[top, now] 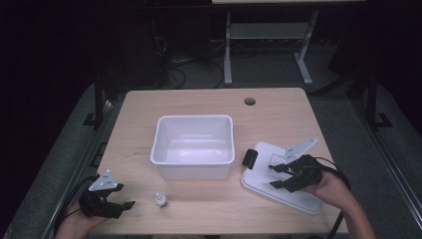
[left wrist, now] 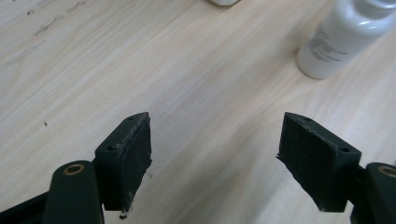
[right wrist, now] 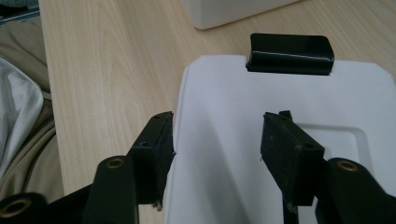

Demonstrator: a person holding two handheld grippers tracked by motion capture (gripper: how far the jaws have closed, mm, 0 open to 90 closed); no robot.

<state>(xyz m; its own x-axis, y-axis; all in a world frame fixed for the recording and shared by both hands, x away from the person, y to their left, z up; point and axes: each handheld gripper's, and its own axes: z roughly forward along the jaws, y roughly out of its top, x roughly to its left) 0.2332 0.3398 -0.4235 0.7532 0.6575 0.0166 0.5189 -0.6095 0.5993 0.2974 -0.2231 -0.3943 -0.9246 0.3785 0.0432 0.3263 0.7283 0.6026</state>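
Note:
A white open bin (top: 193,146) sits mid-table. Its flat white lid (top: 278,184) lies to the right, with a black clip (top: 249,158) at its near-left corner. In the right gripper view the lid (right wrist: 289,116) and black clip (right wrist: 290,53) lie just under the jaws. My right gripper (top: 278,176) hovers open over the lid (right wrist: 217,140). A small white bottle (top: 160,200) stands near the front edge; in the left gripper view the bottle (left wrist: 343,35) is ahead to the right. My left gripper (top: 124,196) is open at the front left (left wrist: 215,158), holding nothing.
The wooden table (top: 139,114) has a round cable hole (top: 250,101) at the back. A grey desk frame (top: 268,35) stands on the floor beyond. Cloth (right wrist: 21,116) shows off the table's edge in the right gripper view.

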